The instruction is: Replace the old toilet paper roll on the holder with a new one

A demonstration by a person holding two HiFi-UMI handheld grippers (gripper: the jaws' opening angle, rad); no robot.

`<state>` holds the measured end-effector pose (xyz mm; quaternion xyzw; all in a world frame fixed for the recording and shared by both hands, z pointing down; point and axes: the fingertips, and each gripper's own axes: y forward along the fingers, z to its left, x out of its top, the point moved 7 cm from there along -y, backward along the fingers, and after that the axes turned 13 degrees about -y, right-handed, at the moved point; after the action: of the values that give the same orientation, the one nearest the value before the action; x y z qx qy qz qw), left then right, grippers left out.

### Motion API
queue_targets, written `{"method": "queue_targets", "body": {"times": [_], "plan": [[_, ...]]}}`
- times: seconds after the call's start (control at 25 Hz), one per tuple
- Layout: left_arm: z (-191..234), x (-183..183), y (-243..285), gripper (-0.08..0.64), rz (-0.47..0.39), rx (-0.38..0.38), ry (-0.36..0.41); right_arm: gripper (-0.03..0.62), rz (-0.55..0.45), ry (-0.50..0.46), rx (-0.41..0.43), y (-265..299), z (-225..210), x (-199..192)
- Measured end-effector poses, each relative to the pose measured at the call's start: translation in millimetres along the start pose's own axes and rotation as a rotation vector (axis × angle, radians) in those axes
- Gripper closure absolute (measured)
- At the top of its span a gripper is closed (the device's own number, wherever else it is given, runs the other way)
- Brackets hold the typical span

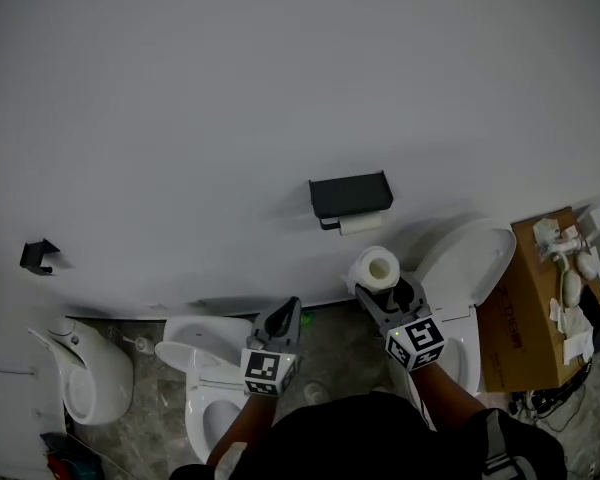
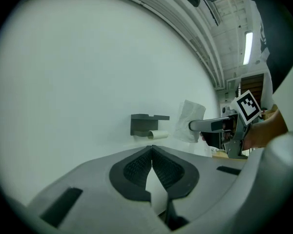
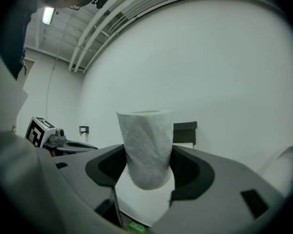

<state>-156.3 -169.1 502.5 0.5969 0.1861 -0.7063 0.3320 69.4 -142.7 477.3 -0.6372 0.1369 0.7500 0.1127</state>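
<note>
A black toilet paper holder [image 1: 350,196] hangs on the white wall, with the small, nearly used-up old roll [image 1: 360,224] under it. My right gripper [image 1: 378,290] is shut on a full new white roll [image 1: 373,268], held upright just below and slightly right of the holder. In the right gripper view the new roll [image 3: 146,147] fills the gap between the jaws, with the holder [image 3: 186,130] partly hidden behind it. My left gripper [image 1: 283,318] is shut and empty, down to the left. The left gripper view shows the holder [image 2: 147,123], old roll [image 2: 157,135] and new roll [image 2: 189,122].
A toilet with its lid up [image 1: 468,263] stands right of the holder, beside a cardboard box [image 1: 520,313] with white fittings on top. Another white toilet [image 1: 202,373] and a white fixture [image 1: 80,373] stand to the left. A small black hook [image 1: 38,256] is on the wall.
</note>
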Motion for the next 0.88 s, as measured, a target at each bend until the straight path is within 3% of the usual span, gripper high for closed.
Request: {"method": "queue_targets", "body": {"times": [0.24, 0.48, 0.72, 0.88], "plan": [[-1, -1, 29, 0.555, 0.026, -0.104, 0.052, 0.321, 0.043, 0.040, -0.111, -18, -8, -7], [-33, 13, 59, 0.554, 0.021, -0.157, 0.156, 0.321, 0.068, 0.042, -0.146, -38, -31, -9], [-63, 20, 92, 0.446, 0.034, -0.179, 0.311, 0.321, 0.068, 0.063, -0.149, -44, -53, -15], [-76, 21, 112, 0.398, 0.059, -0.165, 0.501, 0.321, 0.068, 0.075, -0.124, -43, -59, -22]]}}
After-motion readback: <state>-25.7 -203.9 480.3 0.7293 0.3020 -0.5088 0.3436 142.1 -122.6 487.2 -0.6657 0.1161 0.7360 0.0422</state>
